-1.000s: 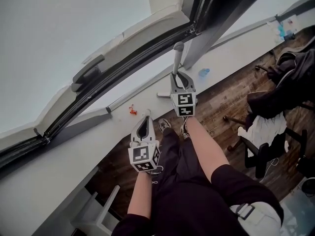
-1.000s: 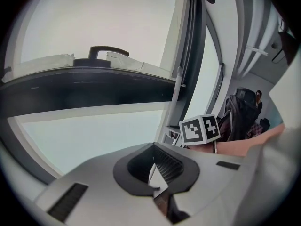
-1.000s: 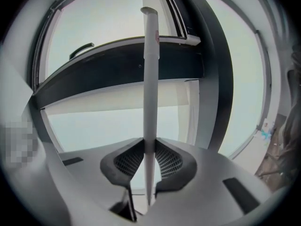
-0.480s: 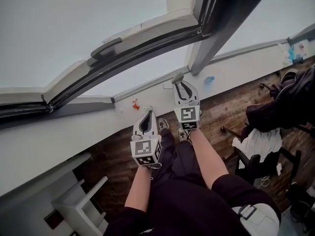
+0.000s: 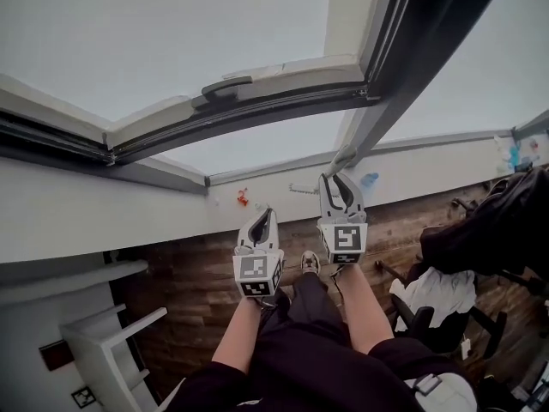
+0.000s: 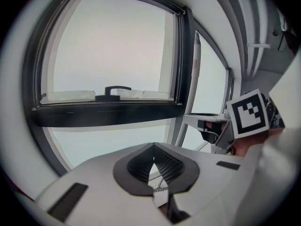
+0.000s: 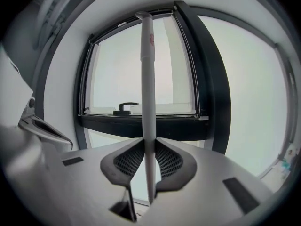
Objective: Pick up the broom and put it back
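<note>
Step in hand: carrying the broom, by the look of it; seeming past the pick-up, not yet putting back.
Right gripper: fingers clamping on the white broom handle; pinching it from both sides; holding it upright before the window.
Left gripper: fingers resting together, gripping nothing; hanging just beside the right one, apart from it, above the wooden floor.
Broom's place: standing in the right gripper's hold, close to the wall under the window; showing only the handle's top end in the head view.
Next move: calling for locating the storing spot; probably calling for keeping the long handle upright and clear of the dark window frame; likely needing a firm pinch on so smooth a pole.
Hidden: broom head appearing in no view, lying somewhere below the grip behind gripper and arm; not allowing any telling whether hanging free or touching the floor; storing spot also not appearing.
</note>
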Tool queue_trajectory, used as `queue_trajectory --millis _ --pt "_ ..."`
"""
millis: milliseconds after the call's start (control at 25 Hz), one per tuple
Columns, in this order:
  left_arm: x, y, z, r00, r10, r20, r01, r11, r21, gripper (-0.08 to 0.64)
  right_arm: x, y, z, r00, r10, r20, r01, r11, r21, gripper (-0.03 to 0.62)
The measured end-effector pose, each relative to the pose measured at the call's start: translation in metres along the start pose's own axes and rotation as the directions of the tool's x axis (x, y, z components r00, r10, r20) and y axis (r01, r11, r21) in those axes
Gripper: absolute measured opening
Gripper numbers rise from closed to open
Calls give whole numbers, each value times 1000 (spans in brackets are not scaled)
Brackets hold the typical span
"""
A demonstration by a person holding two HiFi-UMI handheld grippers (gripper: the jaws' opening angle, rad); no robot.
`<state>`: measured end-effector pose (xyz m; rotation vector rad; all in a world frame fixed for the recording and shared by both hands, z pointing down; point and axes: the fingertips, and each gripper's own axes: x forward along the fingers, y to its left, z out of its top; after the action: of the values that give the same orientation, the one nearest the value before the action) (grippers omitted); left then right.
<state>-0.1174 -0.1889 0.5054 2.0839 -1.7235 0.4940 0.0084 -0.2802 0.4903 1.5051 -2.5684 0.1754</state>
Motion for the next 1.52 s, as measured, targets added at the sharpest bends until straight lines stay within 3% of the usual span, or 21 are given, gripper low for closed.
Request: queue_trajectory --millis 200,560,800,1040,1520 --pt "-15 0 -5 1000 3 7 -3 1000 -13 3 -27 17 18 999 28 15 -28 1000 -9 89" --pt "-72 6 15 992 -35 119 37 999 -9 3 -91 63 47 999 3 45 0 997 -74 89" --pt "-113 -3 47 964 -97 249 104 994 -16 3 -139 94 84 993 -15 120 31 991 -129 89" --pt "-165 -19 64 935 -185 304 166 982 87 2 -179 127 92 990 -39 136 57 990 -131 91" --pt "-216 -20 48 924 -225 310 187 971 148 2 -224 178 69 993 -30 112 41 994 -101 91"
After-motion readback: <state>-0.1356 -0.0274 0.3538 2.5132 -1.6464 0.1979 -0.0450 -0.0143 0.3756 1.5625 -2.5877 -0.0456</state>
